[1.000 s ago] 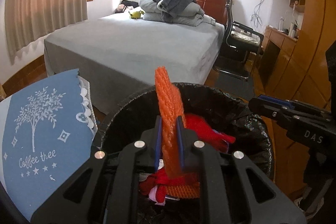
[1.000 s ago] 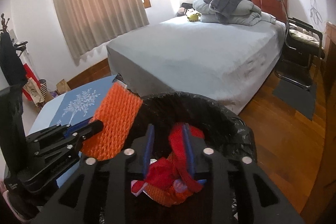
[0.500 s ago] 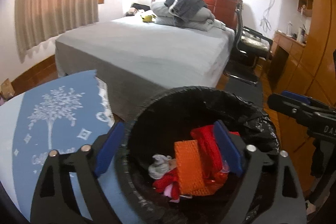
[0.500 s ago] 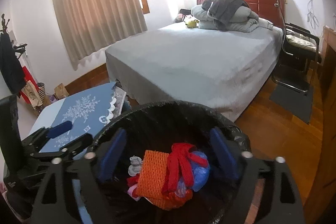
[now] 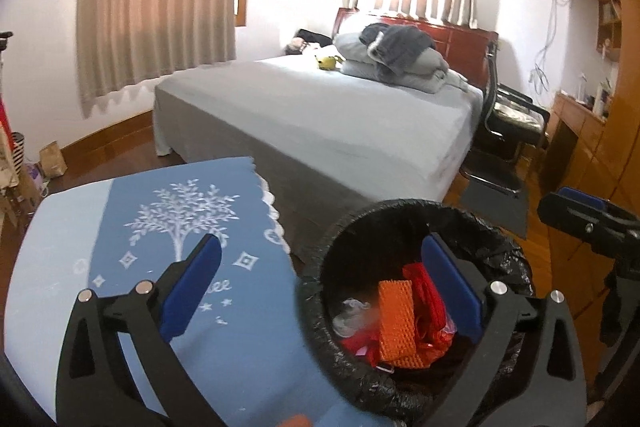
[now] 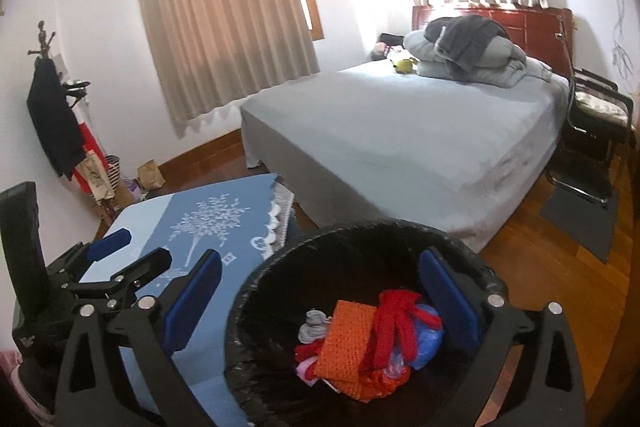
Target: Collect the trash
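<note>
Hovering over the black-lined bin [image 6: 360, 247], my left claw [image 5: 320, 291] and right claw [image 6: 320, 295] have just spread wide, nothing between them. Inside the bin lie the orange mesh [image 6: 348, 343] and red trash [image 6: 394, 323]; beside it, the blue-clothed surface [image 5: 120, 211].

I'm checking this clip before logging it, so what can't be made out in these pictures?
- Trash bin bottom: both views, covered by the orange mesh and red scraps.
- Orange blur: left view, cut by the bottom edge.
- Desk items: left view, too small.
</note>
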Action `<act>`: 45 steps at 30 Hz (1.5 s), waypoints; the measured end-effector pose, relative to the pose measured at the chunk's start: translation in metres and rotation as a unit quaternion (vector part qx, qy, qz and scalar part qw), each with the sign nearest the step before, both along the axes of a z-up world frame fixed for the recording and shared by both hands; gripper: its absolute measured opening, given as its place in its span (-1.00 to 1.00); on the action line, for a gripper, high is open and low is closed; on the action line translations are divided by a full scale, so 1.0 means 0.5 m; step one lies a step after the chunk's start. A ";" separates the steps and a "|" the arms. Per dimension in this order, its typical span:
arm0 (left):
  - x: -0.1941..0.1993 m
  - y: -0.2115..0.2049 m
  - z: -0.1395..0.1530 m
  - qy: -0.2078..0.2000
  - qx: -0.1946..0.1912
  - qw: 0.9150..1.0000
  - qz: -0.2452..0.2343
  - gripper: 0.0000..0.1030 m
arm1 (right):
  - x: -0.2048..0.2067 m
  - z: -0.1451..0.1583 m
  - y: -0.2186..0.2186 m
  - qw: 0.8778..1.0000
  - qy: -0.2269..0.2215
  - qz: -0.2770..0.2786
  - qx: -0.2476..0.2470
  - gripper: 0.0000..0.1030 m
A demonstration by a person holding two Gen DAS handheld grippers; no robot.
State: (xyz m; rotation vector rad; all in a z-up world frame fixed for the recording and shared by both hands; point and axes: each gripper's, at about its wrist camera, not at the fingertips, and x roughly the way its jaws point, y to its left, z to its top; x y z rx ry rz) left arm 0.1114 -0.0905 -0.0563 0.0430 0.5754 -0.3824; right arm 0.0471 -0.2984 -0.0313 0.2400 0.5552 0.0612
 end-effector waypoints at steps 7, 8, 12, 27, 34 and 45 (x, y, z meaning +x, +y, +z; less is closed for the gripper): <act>-0.033 0.026 0.042 -0.015 0.000 1.000 0.016 0.89 | -0.017 0.029 0.042 1.000 -0.008 0.017 -0.020 0.88; -0.038 0.029 0.047 -0.018 -0.001 1.000 0.017 0.89 | -0.020 0.031 0.048 1.000 -0.009 0.019 -0.022 0.88; -0.055 0.038 0.060 -0.023 -0.002 0.999 0.022 0.89 | -0.027 0.043 0.061 0.999 -0.012 0.025 -0.027 0.88; -0.092 0.062 0.092 -0.043 -0.001 0.998 0.038 0.89 | -0.043 0.059 0.080 0.999 -0.023 0.034 -0.034 0.88; -0.104 0.067 0.098 -0.049 0.002 0.998 0.041 0.89 | -0.044 0.059 0.084 0.998 -0.024 0.035 -0.036 0.88; -0.110 0.069 0.100 -0.051 0.001 0.998 0.043 0.89 | -0.048 0.060 0.087 0.998 -0.025 0.035 -0.036 0.88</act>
